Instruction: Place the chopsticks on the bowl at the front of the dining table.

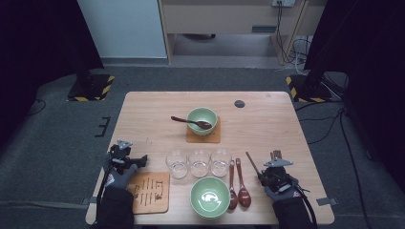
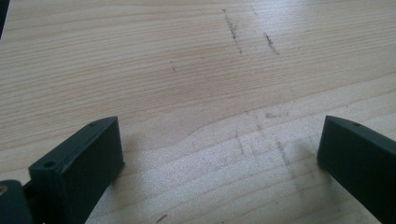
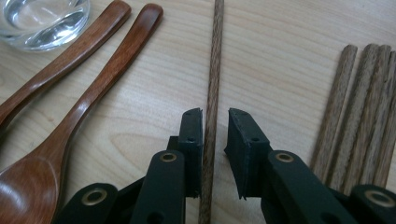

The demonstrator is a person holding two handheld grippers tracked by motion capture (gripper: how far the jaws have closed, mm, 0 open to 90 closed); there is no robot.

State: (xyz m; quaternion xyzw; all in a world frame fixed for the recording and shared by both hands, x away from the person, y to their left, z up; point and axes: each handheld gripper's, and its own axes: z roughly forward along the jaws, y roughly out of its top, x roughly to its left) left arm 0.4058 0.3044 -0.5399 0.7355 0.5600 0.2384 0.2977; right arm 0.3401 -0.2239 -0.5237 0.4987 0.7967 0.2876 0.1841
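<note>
My right gripper (image 3: pixel 215 114) is low over the table near its front right (image 1: pixel 264 173). Its jaws straddle a single dark wooden chopstick (image 3: pixel 212 84) that lies on the wood (image 1: pixel 251 162). The left jaw touches the stick and a thin gap shows at the right jaw, so the gripper is narrowly open. A bundle of several chopsticks (image 3: pixel 359 112) lies just to the right (image 1: pixel 276 154). My left gripper (image 2: pixel 219 135) hovers wide open over bare tabletop at the front left (image 1: pixel 129 155), with nothing between its fingers.
Two brown wooden spoons (image 1: pixel 238 185) (image 3: pixel 84 93) lie left of the single chopstick. Three glasses (image 1: pixel 199 163) stand in a row above a green bowl (image 1: pixel 210 196). A second green bowl (image 1: pixel 201 118) with a spoon (image 1: pixel 188 121) sits on a coaster (image 1: pixel 204 137). A wooden board (image 1: pixel 150 192) lies front left.
</note>
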